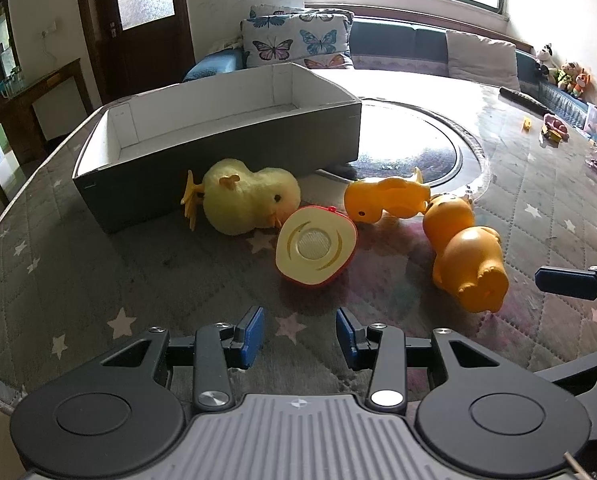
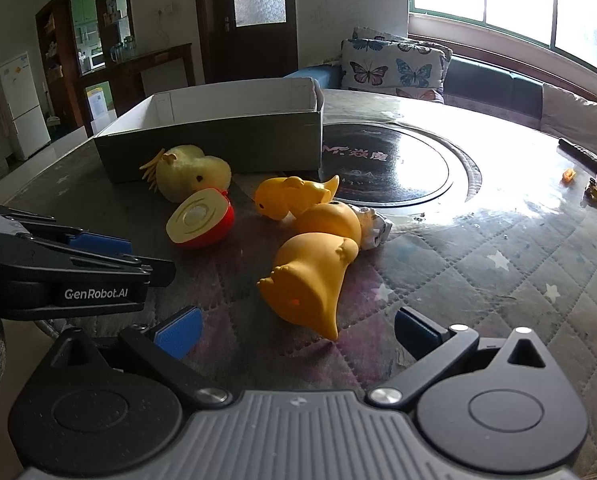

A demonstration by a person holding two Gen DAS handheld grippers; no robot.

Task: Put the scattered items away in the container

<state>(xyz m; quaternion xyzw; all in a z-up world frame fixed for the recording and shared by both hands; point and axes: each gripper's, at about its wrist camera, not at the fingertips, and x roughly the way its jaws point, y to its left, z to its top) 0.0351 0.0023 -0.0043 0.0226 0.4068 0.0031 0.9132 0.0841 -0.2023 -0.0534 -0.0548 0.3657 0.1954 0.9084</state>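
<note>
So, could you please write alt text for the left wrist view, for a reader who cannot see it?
The open left gripper hovers over a quilted table, facing four scattered toys: a plush chick, a halved toy apple, a small rubber duck and a large rubber duck on its side. Behind them stands an empty cardboard box.

Both grippers look alike. The left gripper (image 1: 300, 336) has black linkage arms, silver screw heads, round black discs at each lower corner and a ribbed grey plate at bottom centre. Its pads (image 1: 253, 334) are blue. The right gripper (image 2: 296, 330) matches; white "GenRobot.AI" lettering shows at mid-left.
</note>
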